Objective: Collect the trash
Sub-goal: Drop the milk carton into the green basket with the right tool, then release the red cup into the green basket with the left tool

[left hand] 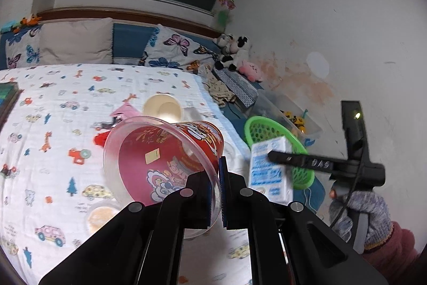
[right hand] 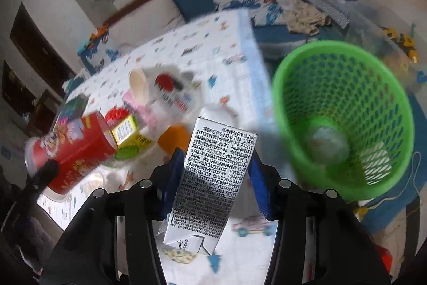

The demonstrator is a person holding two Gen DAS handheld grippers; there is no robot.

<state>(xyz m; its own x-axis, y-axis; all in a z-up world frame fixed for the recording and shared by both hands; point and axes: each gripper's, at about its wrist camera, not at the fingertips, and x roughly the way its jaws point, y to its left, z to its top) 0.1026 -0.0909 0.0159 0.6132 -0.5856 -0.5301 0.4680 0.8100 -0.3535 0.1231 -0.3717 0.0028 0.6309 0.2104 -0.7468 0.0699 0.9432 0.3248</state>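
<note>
My left gripper [left hand: 220,178] is shut on the clear rim of a red printed cup [left hand: 170,151], which hangs tilted above the bed with its mouth towards the camera. My right gripper [right hand: 216,158] is shut on a white milk carton [right hand: 213,178] covered in black print, its blue pads pressing both sides. In the left wrist view the carton [left hand: 269,172] hangs in front of the green mesh basket [left hand: 267,130], held by a gloved hand. The basket [right hand: 373,103] stands just right of the carton, off the bed's edge, and a pale round item [right hand: 328,143] lies in it.
On the cartoon-print bed sheet [left hand: 53,103] lie a paper cup [left hand: 162,108], a pink paper piece [left hand: 125,111], a yellow-green box [right hand: 128,132], an orange item [right hand: 176,138] and a red mesh thing [right hand: 118,115]. A clear bin [left hand: 293,111] of toys sits behind the basket.
</note>
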